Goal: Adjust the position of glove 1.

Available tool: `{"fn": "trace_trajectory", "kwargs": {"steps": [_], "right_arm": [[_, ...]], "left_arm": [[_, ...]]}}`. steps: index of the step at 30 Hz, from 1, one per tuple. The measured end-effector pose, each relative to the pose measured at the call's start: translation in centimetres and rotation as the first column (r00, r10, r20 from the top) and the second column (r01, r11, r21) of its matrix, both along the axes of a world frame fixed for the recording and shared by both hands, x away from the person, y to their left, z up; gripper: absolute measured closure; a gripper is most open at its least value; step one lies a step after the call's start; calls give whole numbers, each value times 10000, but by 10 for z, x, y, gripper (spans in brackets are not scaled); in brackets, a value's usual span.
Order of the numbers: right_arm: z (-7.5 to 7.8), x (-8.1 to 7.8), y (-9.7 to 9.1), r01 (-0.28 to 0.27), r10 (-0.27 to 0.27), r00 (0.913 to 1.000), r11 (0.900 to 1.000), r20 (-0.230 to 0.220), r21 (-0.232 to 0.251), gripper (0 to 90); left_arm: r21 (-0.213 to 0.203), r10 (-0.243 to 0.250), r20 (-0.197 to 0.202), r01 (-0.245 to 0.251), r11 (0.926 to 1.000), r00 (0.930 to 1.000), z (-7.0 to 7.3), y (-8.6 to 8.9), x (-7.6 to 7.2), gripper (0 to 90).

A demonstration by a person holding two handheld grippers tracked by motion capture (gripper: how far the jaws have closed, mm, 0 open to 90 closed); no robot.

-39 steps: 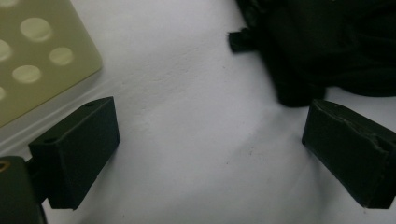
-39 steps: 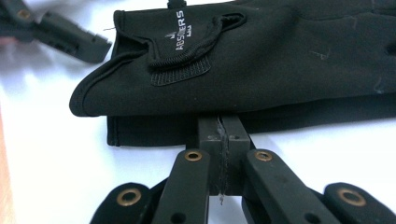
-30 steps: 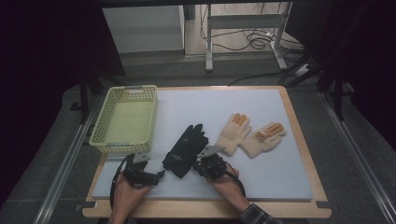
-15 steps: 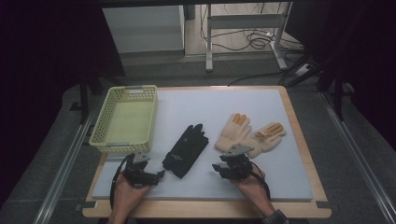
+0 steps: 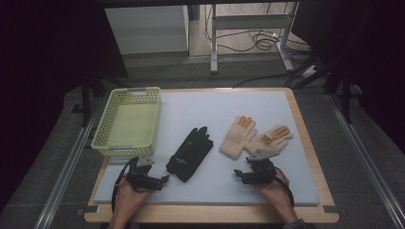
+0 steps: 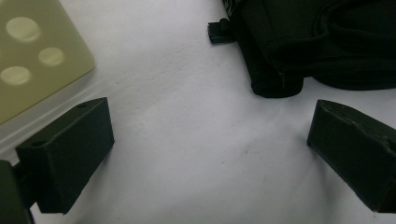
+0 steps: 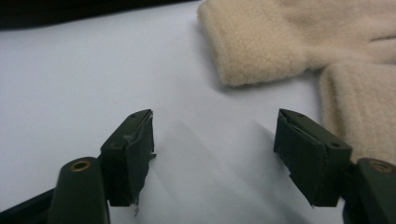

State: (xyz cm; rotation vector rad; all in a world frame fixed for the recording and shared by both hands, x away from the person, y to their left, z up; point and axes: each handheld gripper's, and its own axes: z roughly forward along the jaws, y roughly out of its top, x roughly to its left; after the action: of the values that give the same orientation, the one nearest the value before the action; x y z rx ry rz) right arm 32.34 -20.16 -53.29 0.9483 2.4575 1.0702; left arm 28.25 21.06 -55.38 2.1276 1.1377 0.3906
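Right gripper view first: the right gripper (image 7: 212, 154) has its fingers (image 7: 128, 156) spread wide, they've just been opening, and there's nothing between them, just bare white worktop (image 7: 93, 79). Just past the tips sits the cuff of a cream glove (image 7: 261, 44), and a second cream glove (image 7: 359, 98) lies at the right edge, close to the right-hand finger. The left gripper (image 6: 205, 158) is wide open too, holding nothing, with the cuff end of the black glove (image 6: 317, 42) just beyond its tips and a corner of the yellow basket (image 6: 32, 51) off to the left. From the high view, the right gripper (image 5: 246, 175) sits near the front edge, just this side of both cream gloves right of centre. The left gripper (image 5: 160, 180) is near-left, black glove beside it, and the basket sits along the left side.
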Motion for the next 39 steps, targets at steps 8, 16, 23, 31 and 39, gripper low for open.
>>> {"fn": "trace_trajectory", "kwargs": {"steps": [8,16,23,31,39], "right_arm": [[-1,-2,2,-34,37,9999,9998,156,-218,261],[-1,-1,1,-54,56,9999,9999,119,-156,261],[-1,-1,2,-55,57,9999,9998,130,-165,261],[-1,-2,2,-54,56,9999,9998,146,-171,261],[-1,-2,2,-52,55,9998,9998,165,-193,260]], "left_arm": [[242,-442,5,442,9987,9990,7,-1,-5,0],[-252,-792,72,794,9965,9968,31,-1,-10,0],[-472,-1200,15,1199,9917,9928,47,-21,5,0],[-354,-1620,-185,1613,9863,9866,57,-58,35,0],[194,-1539,-434,1549,9877,9871,56,-91,58,0]]}}
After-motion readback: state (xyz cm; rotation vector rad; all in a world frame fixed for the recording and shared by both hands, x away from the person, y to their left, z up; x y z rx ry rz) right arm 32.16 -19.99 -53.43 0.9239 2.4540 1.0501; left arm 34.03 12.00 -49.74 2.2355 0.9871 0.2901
